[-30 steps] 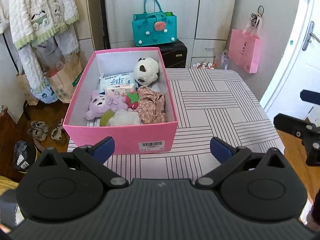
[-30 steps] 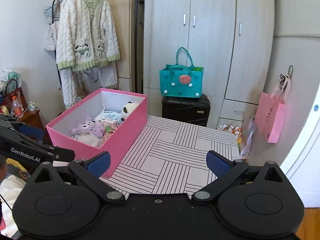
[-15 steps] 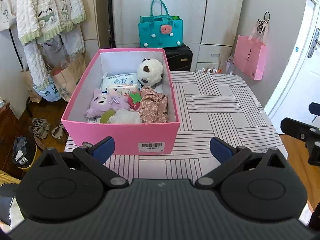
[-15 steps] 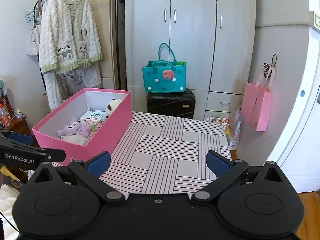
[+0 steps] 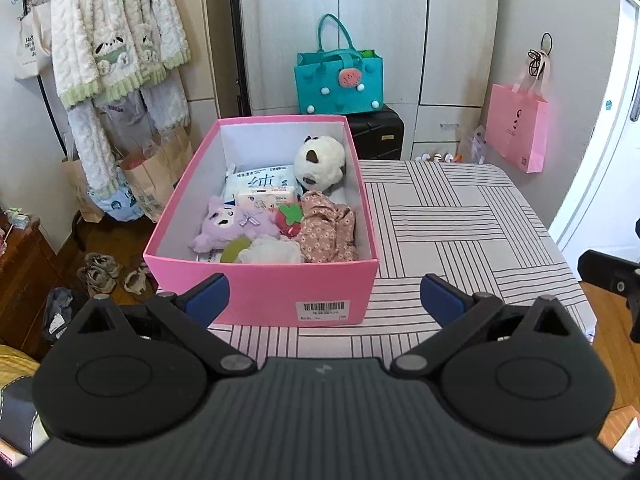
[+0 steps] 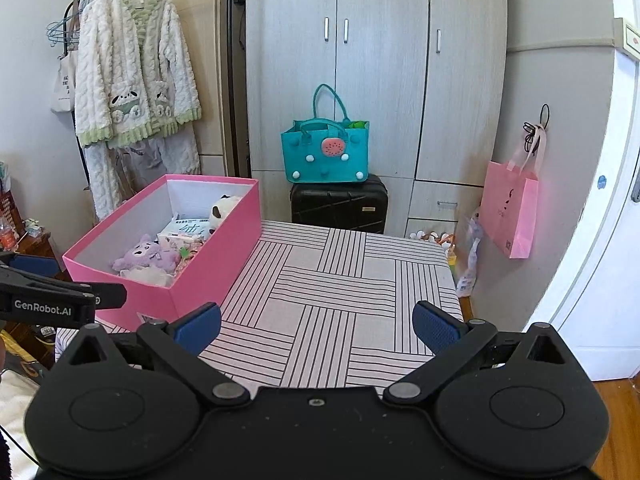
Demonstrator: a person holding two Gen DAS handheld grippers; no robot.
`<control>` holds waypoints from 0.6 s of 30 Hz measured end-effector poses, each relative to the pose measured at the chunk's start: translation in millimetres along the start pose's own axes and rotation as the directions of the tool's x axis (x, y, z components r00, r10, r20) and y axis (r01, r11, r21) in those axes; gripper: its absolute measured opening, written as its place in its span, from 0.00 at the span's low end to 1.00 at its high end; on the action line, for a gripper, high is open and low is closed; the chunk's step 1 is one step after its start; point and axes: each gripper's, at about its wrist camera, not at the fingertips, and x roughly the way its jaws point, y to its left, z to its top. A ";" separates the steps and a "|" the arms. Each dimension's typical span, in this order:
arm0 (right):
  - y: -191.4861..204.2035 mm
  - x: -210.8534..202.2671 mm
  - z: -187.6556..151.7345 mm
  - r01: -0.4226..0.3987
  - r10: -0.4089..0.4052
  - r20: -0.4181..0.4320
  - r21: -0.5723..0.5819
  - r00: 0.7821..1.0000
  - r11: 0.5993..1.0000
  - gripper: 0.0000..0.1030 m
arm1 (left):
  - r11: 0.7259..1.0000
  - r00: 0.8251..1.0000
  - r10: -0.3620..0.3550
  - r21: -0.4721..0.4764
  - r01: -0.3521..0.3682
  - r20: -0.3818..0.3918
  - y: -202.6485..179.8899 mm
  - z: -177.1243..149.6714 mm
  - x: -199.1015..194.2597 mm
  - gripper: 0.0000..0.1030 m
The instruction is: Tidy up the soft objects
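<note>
1. Left gripper: fingers spread wide, holding nothing, just short of the pink box.
2. Box on striped table, left side.
3. Inside: panda plush, purple plush, floral cloth, tissue packs.

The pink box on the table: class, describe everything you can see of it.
The pink box is a lidless rectangular carton, seemingly cardboard, pink outside and white inside, with a barcode label on its near end. It sits flat on the striped table, at its left side. Inside lie a panda plush, purple plush, floral cloth and tissue packs. No gripper touches it.
</note>
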 end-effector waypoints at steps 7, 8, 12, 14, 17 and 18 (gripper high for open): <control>1.9 -0.2 -0.5 -0.002 0.002 0.000 0.003 1.000 1.000 1.00 | 1.000 0.999 0.024 0.016 -0.025 0.029 -0.7 -0.9 -5.6 1.00; 2.0 -0.2 -0.6 -0.001 0.001 0.000 0.004 1.000 1.000 1.00 | 1.000 0.999 0.024 0.015 -0.025 0.031 0.0 -1.0 -6.0 1.00; 1.0 -0.3 -0.7 0.011 -0.011 0.005 0.011 1.000 1.000 1.00 | 0.999 0.998 0.033 0.015 -0.034 0.044 0.1 -2.1 -7.5 1.00; 0.5 -0.1 -0.8 0.018 -0.019 0.010 0.021 1.000 1.000 1.00 | 0.998 0.997 0.060 0.023 -0.061 0.055 -1.2 -3.5 -8.6 1.00; -1.4 1.4 -0.8 0.022 -0.022 0.011 0.046 1.000 0.999 1.00 | 0.996 0.995 0.079 0.031 -0.080 0.057 -2.6 -3.7 -8.3 1.00; -1.9 1.9 -1.0 0.021 -0.022 0.008 0.051 1.000 0.998 1.00 | 0.997 0.996 0.073 0.031 -0.074 0.054 -2.0 -3.6 -8.2 1.00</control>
